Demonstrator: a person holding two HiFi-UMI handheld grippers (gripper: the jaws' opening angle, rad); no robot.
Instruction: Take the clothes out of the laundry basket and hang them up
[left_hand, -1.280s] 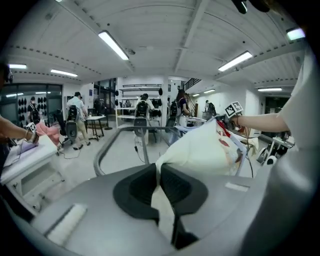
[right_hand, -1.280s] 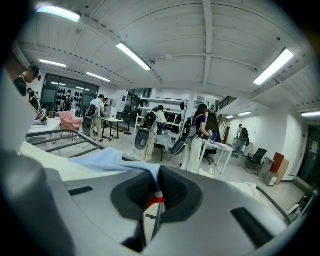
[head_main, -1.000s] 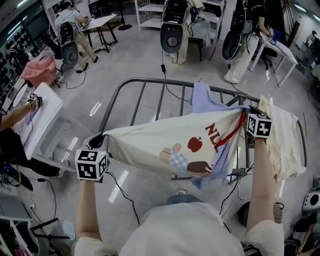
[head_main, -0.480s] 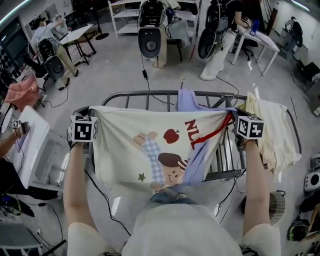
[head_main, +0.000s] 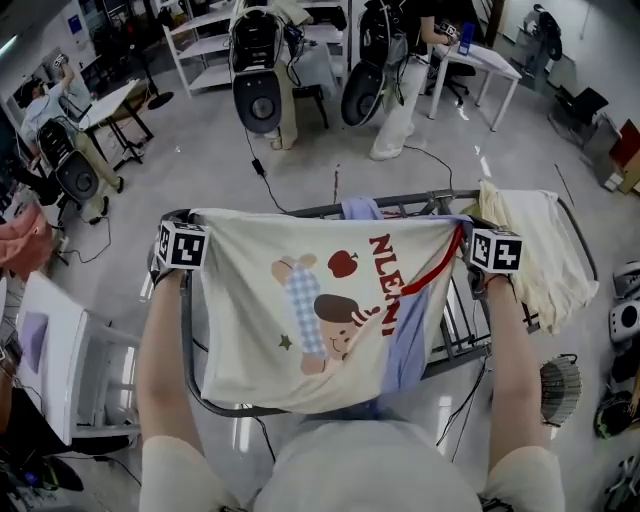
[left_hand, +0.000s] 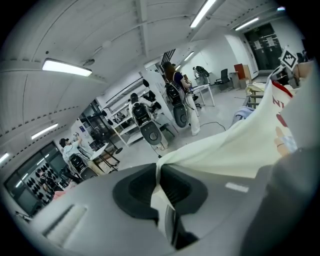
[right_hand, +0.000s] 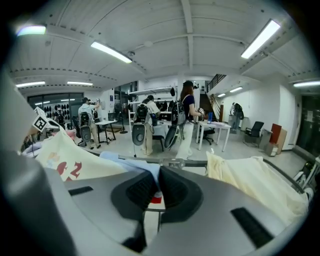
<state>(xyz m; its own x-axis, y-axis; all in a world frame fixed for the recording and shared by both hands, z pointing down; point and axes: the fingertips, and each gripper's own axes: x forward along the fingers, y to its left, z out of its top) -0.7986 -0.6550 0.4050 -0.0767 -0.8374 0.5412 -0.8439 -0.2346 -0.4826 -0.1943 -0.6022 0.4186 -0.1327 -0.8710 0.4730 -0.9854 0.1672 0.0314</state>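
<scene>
The rack (head_main: 186, 340) fills the centre of the head view. The shirt (head_main: 320, 300) is held spread over it, print up and top edge taut. A cream cloth (head_main: 535, 255) drapes the rack at 3 o'clock. The left gripper (left_hand: 160, 186) is at the shirt's 10 o'clock corner, its jaws pinching cream fabric. The right gripper (right_hand: 154, 187) is at the 2 o'clock corner, its jaws pinching blue fabric that is apparently the same shirt's.
</scene>
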